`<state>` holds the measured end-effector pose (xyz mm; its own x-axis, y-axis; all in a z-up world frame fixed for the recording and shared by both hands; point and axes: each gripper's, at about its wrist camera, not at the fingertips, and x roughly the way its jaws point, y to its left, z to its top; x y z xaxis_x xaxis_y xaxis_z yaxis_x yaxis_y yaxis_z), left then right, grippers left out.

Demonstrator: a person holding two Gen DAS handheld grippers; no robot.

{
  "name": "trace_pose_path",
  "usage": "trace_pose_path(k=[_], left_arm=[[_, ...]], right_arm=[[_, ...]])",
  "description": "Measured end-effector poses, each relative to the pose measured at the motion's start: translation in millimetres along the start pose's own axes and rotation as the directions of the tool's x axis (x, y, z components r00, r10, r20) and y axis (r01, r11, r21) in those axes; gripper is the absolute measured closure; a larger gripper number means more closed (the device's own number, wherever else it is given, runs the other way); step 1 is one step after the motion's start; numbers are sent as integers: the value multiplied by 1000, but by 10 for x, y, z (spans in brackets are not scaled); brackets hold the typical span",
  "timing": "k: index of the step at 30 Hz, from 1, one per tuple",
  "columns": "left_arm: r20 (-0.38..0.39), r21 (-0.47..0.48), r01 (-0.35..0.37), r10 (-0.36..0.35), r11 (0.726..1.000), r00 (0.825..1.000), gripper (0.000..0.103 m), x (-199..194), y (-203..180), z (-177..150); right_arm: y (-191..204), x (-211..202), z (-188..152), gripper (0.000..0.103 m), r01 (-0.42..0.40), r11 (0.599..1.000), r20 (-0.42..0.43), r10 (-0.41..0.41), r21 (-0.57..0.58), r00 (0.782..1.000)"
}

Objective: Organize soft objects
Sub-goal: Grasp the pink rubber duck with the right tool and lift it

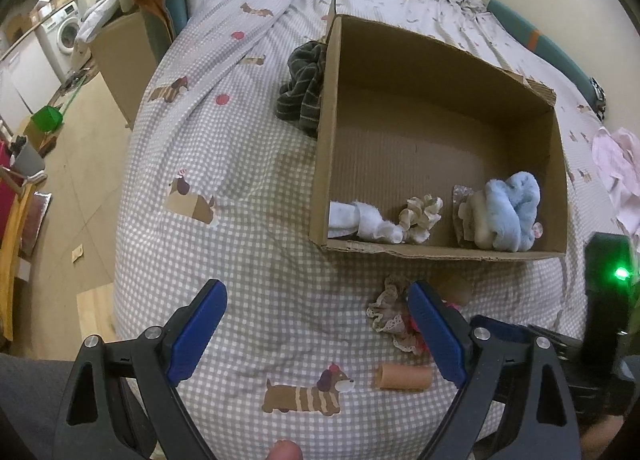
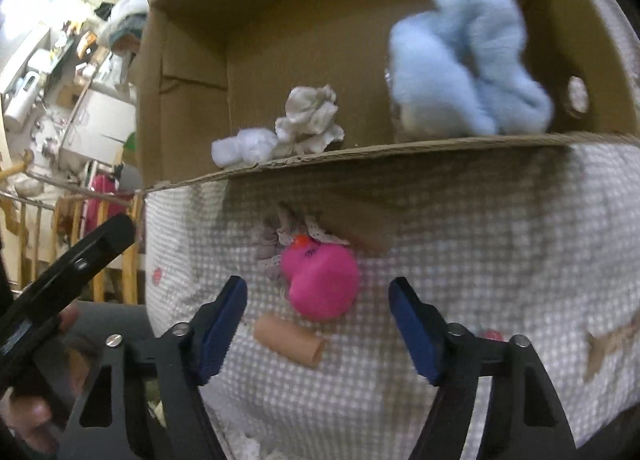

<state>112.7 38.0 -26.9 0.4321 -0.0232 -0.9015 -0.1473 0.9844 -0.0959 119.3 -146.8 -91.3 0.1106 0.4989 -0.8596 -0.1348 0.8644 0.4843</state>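
My left gripper [image 1: 316,292] hangs open over the checked bedspread [image 1: 240,260], holding nothing. A lace scrunchie [image 1: 390,312] lies just beside its right finger, and a beige tube [image 1: 404,376] lies nearer. My right gripper [image 2: 318,288] is open, with a pink soft toy [image 2: 320,280] lying between and just beyond its fingertips, untouched by the pads. The lace scrunchie [image 2: 280,244] and the beige tube [image 2: 288,340] lie next to the toy. The cardboard box [image 1: 320,140] holds a blue fluffy item [image 1: 508,212], a cream scrunchie [image 1: 422,216] and a white fluffy piece [image 1: 368,222].
A dark striped cloth [image 1: 304,88] lies against the box's left wall, and a pink cloth [image 1: 616,172] lies at the far right. The box's front rim [image 2: 400,148] rises just behind the pink toy. The bed's edge drops to the floor [image 1: 80,180] on the left.
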Motion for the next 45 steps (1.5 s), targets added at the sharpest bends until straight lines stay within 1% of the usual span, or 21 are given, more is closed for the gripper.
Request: trace_pose_path(k=[1,3,4,6,7,12,15,16,18,20,22,25,26,27,29,30,32,34,35,41,45], left_arm=[[-3,-1,4,-4,1000,1000,12,5,4,-2],[-8,-3,4,-4,1000,1000,12,14,23,-10],[-10,-3,0,0,1000,1000,12,18,31,-14],[-18,-5,-3,3,1000,1000,12,34,53,-21],[-23,-8,-2,2,1000,1000,12,40,65,-29],[-49,-9,-2,2,1000,999,12,92,54,-68],[-87,43,-19,23,999,996,12,194,-42,-141],[-102,55,-12,18,998,995,12,230,-76,-169],[-142,84,26,-14,996,990,12,304,-167,-244],[-191,127,90,-65,988,979,12,375,-322,-348],[-234,176,135,-91,975,968,12,445,-475,-444],[-268,243,147,-79,959,960,15,565,-665,-565],[-274,255,148,-75,956,959,25,603,-702,-590],[-283,263,152,-75,953,956,40,638,-727,-606],[-314,277,163,-71,947,947,56,727,-771,-640],[-320,280,163,-68,946,945,62,755,-780,-646],[-315,287,162,-67,944,947,69,766,-785,-652],[-305,282,179,-89,943,948,92,726,-777,-636],[-301,281,184,-96,942,949,95,706,-786,-624],[-262,279,196,-122,940,957,96,512,-759,-515],[-229,242,190,-135,952,964,96,351,-588,-438]], right_arm=[[22,59,17,26,6,1000,-10,-6,-1,1000],[43,142,36,42,20,1000,-22,-20,-3,1000],[50,175,42,55,27,1000,-30,-27,-4,999],[69,191,40,56,41,999,-28,-41,-16,999],[88,172,37,60,45,999,-22,-46,-28,999],[101,-57,-27,61,12,999,28,-11,-38,1000],[52,-247,-85,61,-8,999,66,11,-35,998],[22,-329,-109,61,-18,999,85,20,-26,996],[-49,-475,-139,61,-26,1000,119,27,-11,993],[-127,-600,-163,61,-29,1000,146,27,9,989],[-219,-712,-182,61,-34,999,164,29,26,986],[-329,-826,-201,61,-34,998,186,25,45,982],[-348,-844,-208,61,-34,998,190,23,51,982],[-372,-856,-212,61,-33,998,193,21,57,981],[-416,-885,-218,61,-33,997,198,19,67,980],[-428,-894,-222,61,-33,997,201,19,70,979],[-459,-939,-236,61,-32,997,206,17,70,978],[-471,-946,-239,61,-35,997,211,19,70,977],[-470,-948,-234,61,-36,997,212,20,70,977],[-446,-924,-223,61,-37,998,211,24,60,977],[-419,-920,-220,61,-40,998,211,29,51,977]])
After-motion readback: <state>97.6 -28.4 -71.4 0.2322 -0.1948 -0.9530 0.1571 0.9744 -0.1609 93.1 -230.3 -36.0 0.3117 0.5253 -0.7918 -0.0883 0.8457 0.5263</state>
